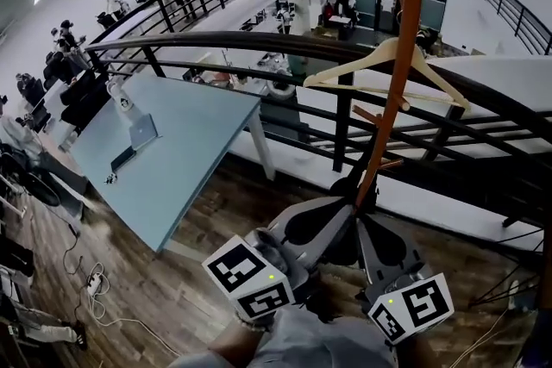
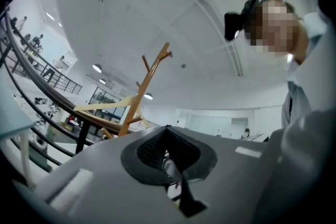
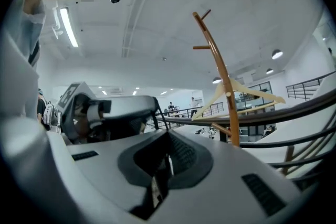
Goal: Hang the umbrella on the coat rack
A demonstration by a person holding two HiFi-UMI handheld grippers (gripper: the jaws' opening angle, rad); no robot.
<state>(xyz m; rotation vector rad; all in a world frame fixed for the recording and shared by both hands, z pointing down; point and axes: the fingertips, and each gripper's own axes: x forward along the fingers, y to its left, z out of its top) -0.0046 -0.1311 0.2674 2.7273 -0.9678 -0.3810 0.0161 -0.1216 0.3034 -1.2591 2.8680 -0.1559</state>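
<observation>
The orange wooden coat rack [image 1: 405,56] is cropped at one o'clock; my grey right gripper [image 1: 371,221] seemingly hides its foot.

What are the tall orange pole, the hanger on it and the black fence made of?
The coat rack looks like wood, smoothly stained orange-brown, with peg-like branches. The hanger seems paler bare wood, by its light colour. The railing is probably black-painted metal: thin, even bars with a dull sheen.

The right gripper [image 3: 167,162] has its jaws pressed together. To the far right, the orange coat rack [image 3: 219,68] stands upright by a dark railing [image 3: 294,110], and a wooden hanger [image 3: 257,93] hangs on it.
</observation>
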